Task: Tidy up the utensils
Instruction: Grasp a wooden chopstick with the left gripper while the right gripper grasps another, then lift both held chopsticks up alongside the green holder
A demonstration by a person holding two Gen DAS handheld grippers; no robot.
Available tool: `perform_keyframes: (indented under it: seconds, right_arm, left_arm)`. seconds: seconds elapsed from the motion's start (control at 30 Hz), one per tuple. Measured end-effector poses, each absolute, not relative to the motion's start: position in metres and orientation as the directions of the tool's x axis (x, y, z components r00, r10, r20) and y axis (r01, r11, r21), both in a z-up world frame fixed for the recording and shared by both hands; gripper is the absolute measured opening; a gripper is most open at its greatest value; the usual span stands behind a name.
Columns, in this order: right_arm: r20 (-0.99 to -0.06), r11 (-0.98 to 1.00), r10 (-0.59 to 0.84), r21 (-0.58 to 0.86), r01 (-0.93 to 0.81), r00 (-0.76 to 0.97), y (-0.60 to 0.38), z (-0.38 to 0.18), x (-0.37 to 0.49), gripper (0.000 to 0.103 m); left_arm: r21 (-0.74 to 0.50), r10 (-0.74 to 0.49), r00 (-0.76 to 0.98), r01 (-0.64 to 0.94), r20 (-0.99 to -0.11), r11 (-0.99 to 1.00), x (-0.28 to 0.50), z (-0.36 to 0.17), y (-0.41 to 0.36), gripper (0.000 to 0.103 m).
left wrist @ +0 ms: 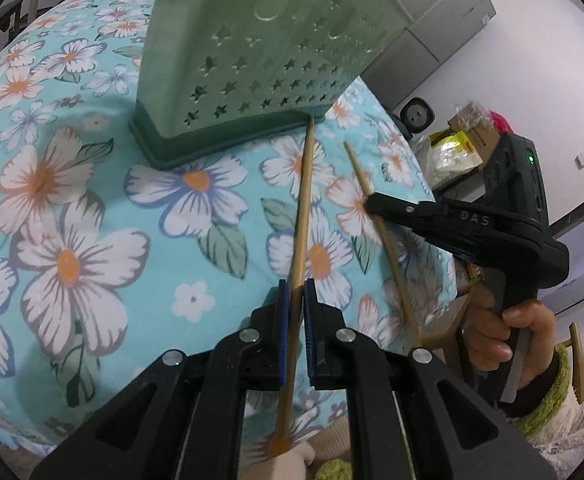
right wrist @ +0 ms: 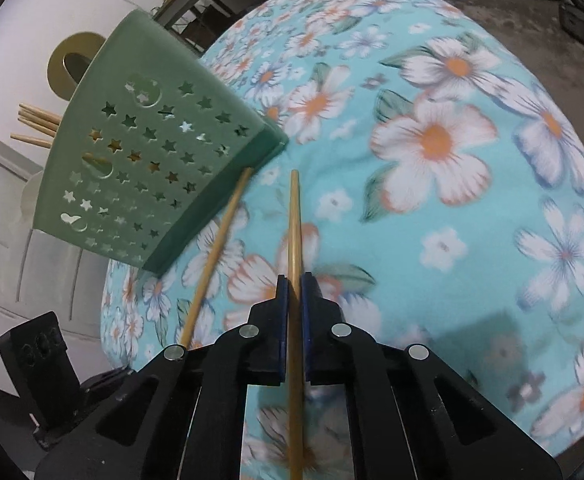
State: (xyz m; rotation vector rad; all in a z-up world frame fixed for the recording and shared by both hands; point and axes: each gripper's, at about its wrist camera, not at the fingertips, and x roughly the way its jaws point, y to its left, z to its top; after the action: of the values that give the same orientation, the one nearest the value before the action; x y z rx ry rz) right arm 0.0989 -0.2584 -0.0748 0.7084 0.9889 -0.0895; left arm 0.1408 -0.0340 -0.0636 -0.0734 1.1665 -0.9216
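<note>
A turquoise cloth (left wrist: 132, 208) printed with white, orange-centred flowers and grey-green leaves is seen. The holder (left wrist: 252, 52) is pale green with a darker green base, pierced with star-shaped holes. The chopsticks (right wrist: 295, 236) are light tan. Blue pads (left wrist: 283, 336) are fitted on black grippers.

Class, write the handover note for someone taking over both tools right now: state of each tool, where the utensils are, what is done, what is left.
Left tool: shut on a chopstick whose far tip touches the base of the green holder.
Right tool: shut on a second chopstick, its tip short of the holder.
The holder stands on the floral cloth.
Done: several chopsticks already stick out of the holder's top.
Left: lift both held chopsticks and drop them in.
</note>
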Motion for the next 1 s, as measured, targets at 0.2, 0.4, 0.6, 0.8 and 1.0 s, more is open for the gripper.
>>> perform_keyframes:
  seconds: [0.2, 0.4, 0.6, 0.8, 1.0]
  right_arm:
    - [-0.779, 0.754, 0.286, 0.543, 0.371, 0.558, -0.271, -0.071, 0.092, 0.009]
    - [-0.767, 0.765, 0.278, 0.541, 0.349, 0.579, -0.284, -0.059, 0.1, 0.025]
    - [-0.766, 0.777, 0.271, 0.532, 0.338, 0.583, -0.292, -0.061, 0.124, 0.025]
    - [-0.781, 0.812, 0.24, 0.487, 0.321, 0.577, -0.29, -0.063, 0.143, 0.014]
    - [-0.768, 0.798, 0.273, 0.517, 0.31, 0.579, -0.287, -0.073, 0.13, 0.004]
  left_arm:
    - [-0.457, -0.628, 0.097, 0.602, -0.772, 0.655, 0.145, -0.051, -0.036, 0.01]
    - [-0.39, -0.613, 0.132, 0.663, -0.779, 0.639, 0.156, -0.033, -0.061, 0.013]
    - [-0.253, -0.56, 0.202, 0.736, -0.804, 0.628, 0.169, -0.033, -0.113, 0.013]
    - [-0.122, -0.473, 0.267, 0.756, -0.839, 0.643, 0.173, -0.057, -0.146, 0.013]
    - [-0.124, -0.477, 0.268, 0.756, -0.837, 0.642, 0.163, -0.058, -0.131, 0.007]
